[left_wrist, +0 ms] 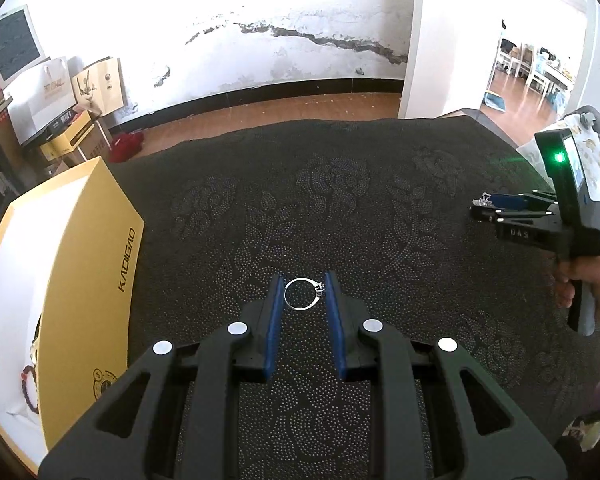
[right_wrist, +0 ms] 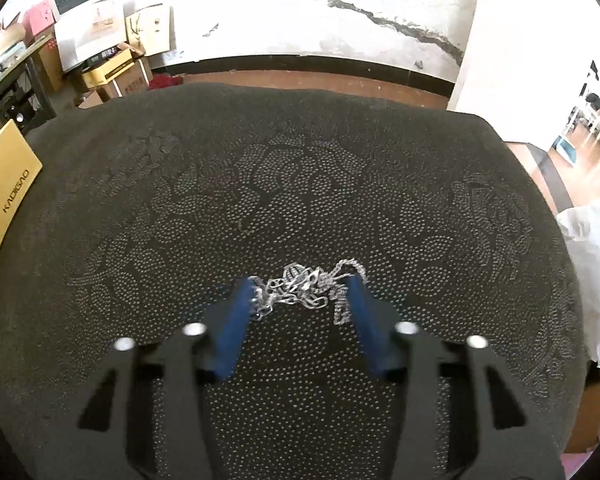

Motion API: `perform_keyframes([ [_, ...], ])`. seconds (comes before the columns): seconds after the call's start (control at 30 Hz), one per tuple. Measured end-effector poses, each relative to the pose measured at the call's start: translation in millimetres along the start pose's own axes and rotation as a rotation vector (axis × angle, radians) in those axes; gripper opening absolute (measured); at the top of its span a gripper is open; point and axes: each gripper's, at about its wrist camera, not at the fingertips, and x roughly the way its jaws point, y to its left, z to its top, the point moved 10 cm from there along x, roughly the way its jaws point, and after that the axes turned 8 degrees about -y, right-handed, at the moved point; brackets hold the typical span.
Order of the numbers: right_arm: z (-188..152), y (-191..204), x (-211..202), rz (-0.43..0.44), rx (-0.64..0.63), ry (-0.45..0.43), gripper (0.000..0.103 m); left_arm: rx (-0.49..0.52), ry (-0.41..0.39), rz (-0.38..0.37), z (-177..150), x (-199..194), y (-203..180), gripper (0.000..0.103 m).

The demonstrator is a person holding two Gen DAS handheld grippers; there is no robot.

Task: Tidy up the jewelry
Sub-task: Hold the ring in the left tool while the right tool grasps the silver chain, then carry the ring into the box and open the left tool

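Our left gripper (left_wrist: 303, 280) is open around a thin silver ring (left_wrist: 303, 294) lying flat, stone toward the right finger. Our right gripper (right_wrist: 303, 286) is open around a tangled silver chain (right_wrist: 312, 290) stretched sideways on the dark dotted cloth (right_wrist: 300, 168).

A thin silver ring (left_wrist: 303, 294) lies flat on dark cloth; a tangled silver chain (right_wrist: 310, 288) lies bunched

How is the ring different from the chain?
The ring is one smooth closed hoop with a small setting; the chain is many links in a tangled heap. The ring sits neatly between the left gripper fingers; the chain spreads across the right gripper opening. Both are silvery and lie on the dark cloth.
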Motion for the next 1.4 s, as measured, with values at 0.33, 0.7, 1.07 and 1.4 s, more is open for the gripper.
perform_keyframes([
  [0.33, 6.1, 2.5, -8.2, -0.009, 0.02, 0.017, 0.012, -0.012, 0.003, -0.002, 2.8, -6.5, 4.2, 0.022],
  [0.7, 67.2, 38.8, -128.6, 0.049, 0.043, -0.092, 0.012, -0.042, -0.032, 0.005, 26.5, -56.6, 28.2, 0.022],
  [1.07, 119.2, 145.7, -231.7, 0.102, -0.013, -0.144, 0.012, -0.098, -0.066, 0.07, 38.2, -129.8, 103.3, 0.022],
  [1.4, 141.0, 307.9, -257.5, 0.246, -0.142, -0.145, 0.012, -0.218, -0.07, 0.201, 14.1, -162.0, 212.8, 0.022],
])
